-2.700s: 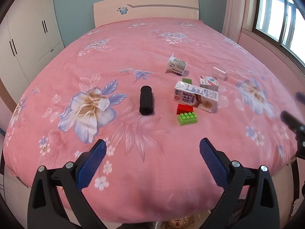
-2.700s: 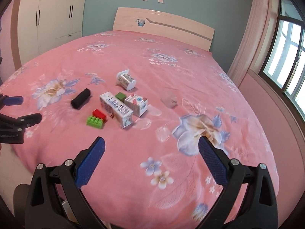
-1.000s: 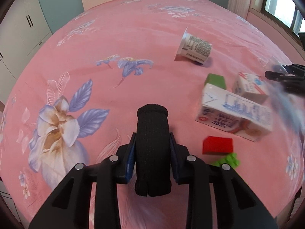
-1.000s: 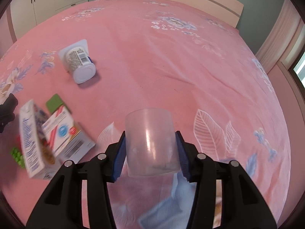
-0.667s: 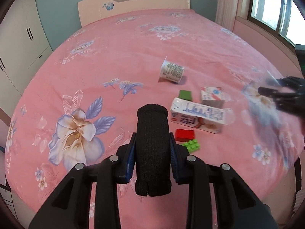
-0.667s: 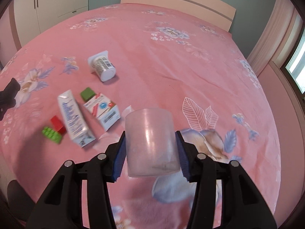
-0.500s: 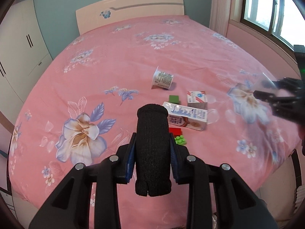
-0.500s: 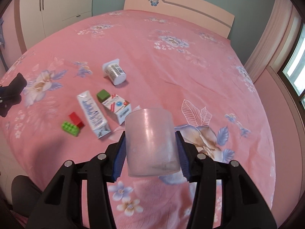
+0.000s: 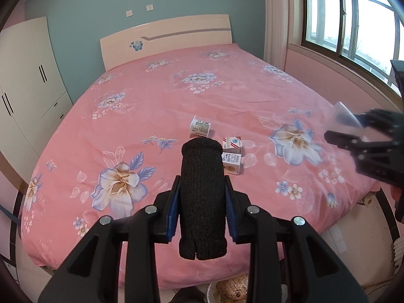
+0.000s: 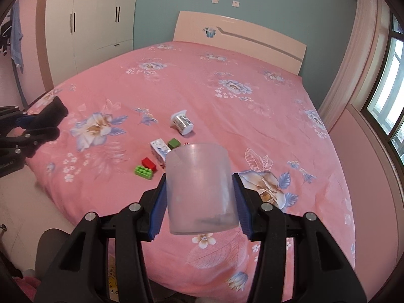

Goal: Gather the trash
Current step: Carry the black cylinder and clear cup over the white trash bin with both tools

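My left gripper [image 9: 202,210] is shut on a black knitted roll [image 9: 202,197] and holds it above the foot of the pink bed [image 9: 156,106]. My right gripper [image 10: 200,202] is shut on a clear plastic cup [image 10: 200,186], also held above the bed's foot. On the bed lie a yogurt cup [image 9: 200,129], a small red-striped carton [image 9: 232,145] and a milk carton [image 9: 231,162]. The right wrist view shows the yogurt cup [image 10: 182,122], the milk carton [image 10: 158,152] and the left gripper [image 10: 38,123] at the far left. The right gripper with the cup [image 9: 342,120] shows at the right edge of the left wrist view.
A green brick [image 10: 144,171], a red brick [image 10: 149,162] and a dark green block [image 10: 173,143] lie beside the cartons. A bin with trash [image 9: 232,289] stands on the floor below the bed's foot. White wardrobes [image 9: 25,96] stand at the left, windows [image 9: 353,20] at the right.
Both grippers closed on their items, the black roll and the clear cup, lifted them off the bed and pulled back toward the foot of the bed.
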`<move>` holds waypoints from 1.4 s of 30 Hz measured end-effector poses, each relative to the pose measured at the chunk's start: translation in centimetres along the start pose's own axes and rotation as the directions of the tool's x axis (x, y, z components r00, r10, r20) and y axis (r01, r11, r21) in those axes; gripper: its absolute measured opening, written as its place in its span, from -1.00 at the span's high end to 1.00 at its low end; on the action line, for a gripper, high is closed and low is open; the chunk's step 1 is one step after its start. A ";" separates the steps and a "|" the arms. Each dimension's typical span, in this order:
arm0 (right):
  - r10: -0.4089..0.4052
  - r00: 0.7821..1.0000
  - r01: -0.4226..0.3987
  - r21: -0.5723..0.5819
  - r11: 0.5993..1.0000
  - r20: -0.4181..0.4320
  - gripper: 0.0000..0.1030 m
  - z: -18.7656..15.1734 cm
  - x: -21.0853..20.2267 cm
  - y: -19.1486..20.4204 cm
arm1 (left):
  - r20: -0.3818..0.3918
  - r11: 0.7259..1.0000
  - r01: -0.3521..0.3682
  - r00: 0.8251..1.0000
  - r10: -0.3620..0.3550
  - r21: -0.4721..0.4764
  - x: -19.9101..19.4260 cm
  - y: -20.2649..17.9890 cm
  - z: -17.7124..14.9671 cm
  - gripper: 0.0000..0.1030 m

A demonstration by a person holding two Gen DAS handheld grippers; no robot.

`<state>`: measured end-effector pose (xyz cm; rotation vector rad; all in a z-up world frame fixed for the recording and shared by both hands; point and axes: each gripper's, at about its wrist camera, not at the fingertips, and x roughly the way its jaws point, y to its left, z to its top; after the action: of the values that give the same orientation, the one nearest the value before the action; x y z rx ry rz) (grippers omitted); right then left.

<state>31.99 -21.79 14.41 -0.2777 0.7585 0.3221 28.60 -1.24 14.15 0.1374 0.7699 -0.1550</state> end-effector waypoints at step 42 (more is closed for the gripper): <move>0.139 0.971 -0.152 -0.053 0.987 -0.196 0.03 -15.5 2.3 12.1 | -0.204 0.994 0.078 0.977 -0.062 0.073 3.1 -3.5 -17.0 0.34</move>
<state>19.28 -15.81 0.47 -0.3210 0.9622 0.4657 18.60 -1.87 -0.32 0.2046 0.9716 -0.2417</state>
